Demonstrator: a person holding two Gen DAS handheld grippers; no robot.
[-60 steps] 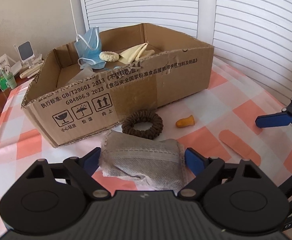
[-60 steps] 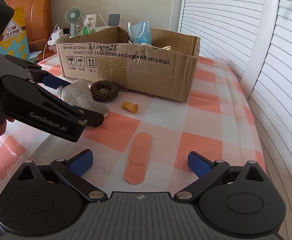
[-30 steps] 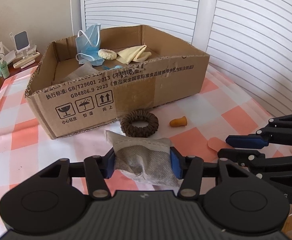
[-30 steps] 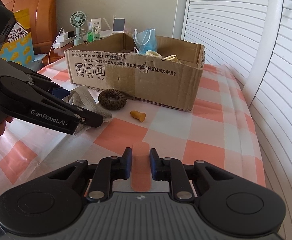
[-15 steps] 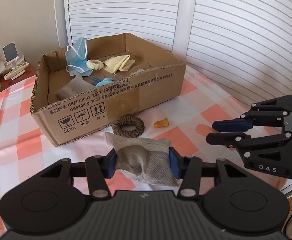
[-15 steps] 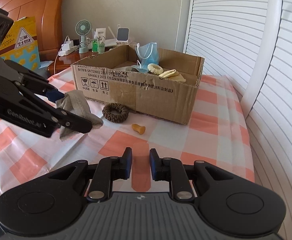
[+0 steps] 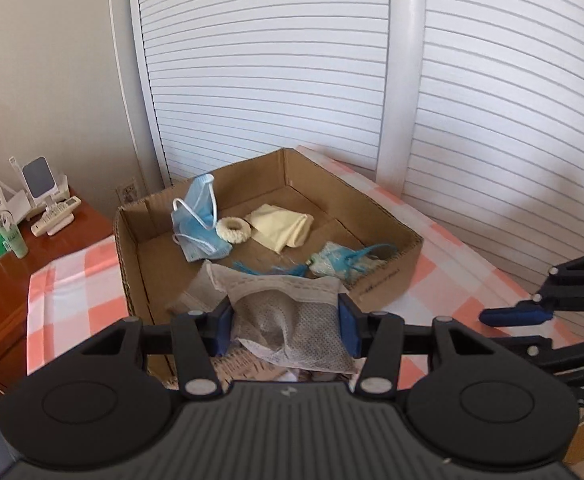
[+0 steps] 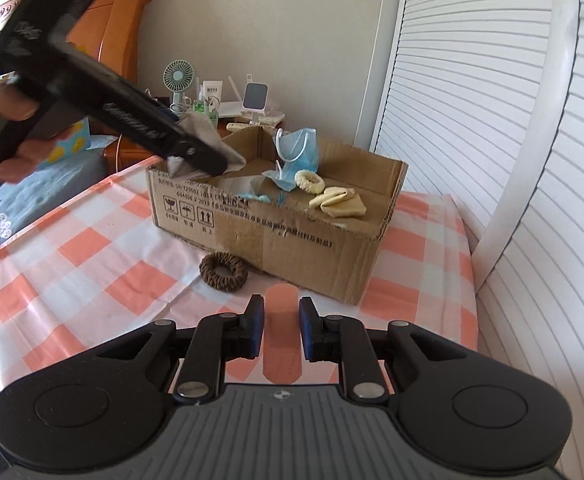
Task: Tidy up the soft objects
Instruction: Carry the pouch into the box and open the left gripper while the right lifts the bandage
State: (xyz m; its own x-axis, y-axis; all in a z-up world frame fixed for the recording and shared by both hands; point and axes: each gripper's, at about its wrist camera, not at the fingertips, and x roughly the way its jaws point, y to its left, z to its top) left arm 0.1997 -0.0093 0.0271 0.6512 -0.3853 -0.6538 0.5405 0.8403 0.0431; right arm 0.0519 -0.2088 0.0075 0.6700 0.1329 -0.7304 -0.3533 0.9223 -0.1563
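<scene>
My left gripper (image 7: 286, 330) is shut on a grey mesh pouch (image 7: 288, 328) and holds it in the air over the near edge of the open cardboard box (image 7: 395, 280). The right wrist view shows that gripper (image 8: 200, 160) above the box's (image 8: 292, 240) left corner. My right gripper (image 8: 282, 328) is shut on an orange adhesive bandage (image 8: 280, 344), lifted above the table in front of the box. A brown scrunchie (image 8: 224, 271) lies on the tablecloth by the box's front wall. The box holds a blue face mask (image 7: 198, 220), a cream scrunchie (image 7: 232, 231) and a yellow cloth (image 7: 282, 226).
The table has an orange-and-white checked cloth (image 8: 92, 264). A wooden side table (image 7: 20, 280) at the left carries small bottles, a fan (image 8: 179, 80) and a phone stand. White louvred doors (image 7: 331, 80) stand behind and to the right. A blue patterned item (image 7: 339, 262) lies in the box.
Both grippers closed, the left on the pouch and the right on the bandage, then lifted. The left gripper has carried the pouch up and forward over the box.
</scene>
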